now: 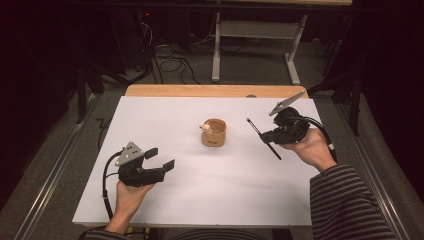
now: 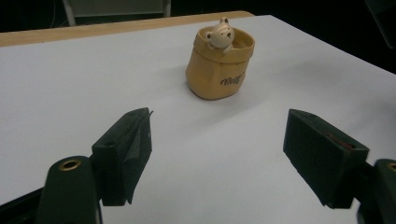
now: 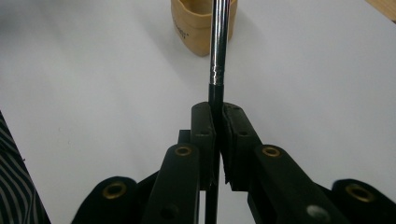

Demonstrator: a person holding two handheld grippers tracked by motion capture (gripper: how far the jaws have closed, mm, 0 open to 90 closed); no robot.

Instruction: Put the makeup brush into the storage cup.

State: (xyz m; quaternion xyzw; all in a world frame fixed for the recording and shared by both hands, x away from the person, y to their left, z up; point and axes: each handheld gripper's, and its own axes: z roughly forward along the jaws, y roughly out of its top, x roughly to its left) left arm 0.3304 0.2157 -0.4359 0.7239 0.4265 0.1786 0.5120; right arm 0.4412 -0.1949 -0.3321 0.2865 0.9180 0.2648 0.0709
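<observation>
A tan pouch-shaped cup (image 1: 214, 134) with a small bear figure (image 1: 205, 128) on its rim stands in the middle of the white table top (image 1: 200, 190). My right gripper (image 1: 263, 136), at the cup's right, is shut on a slim black-and-silver pen (image 1: 254, 127). In the right gripper view the pen (image 3: 219, 46) runs up from between the jaws of the right gripper (image 3: 218, 116) toward the cup (image 3: 196, 32). My left gripper (image 1: 161, 158) rests near the front left with its jaws wide apart. In the left gripper view the left gripper (image 2: 217, 154) faces the cup (image 2: 220, 70) with nothing between its fingers.
A wooden strip (image 1: 210, 90) borders the table's far edge. Beyond it are a white frame's legs (image 1: 216, 50) and cables on the floor (image 1: 170, 62). A striped sleeve (image 1: 345, 200) comes in at the bottom right.
</observation>
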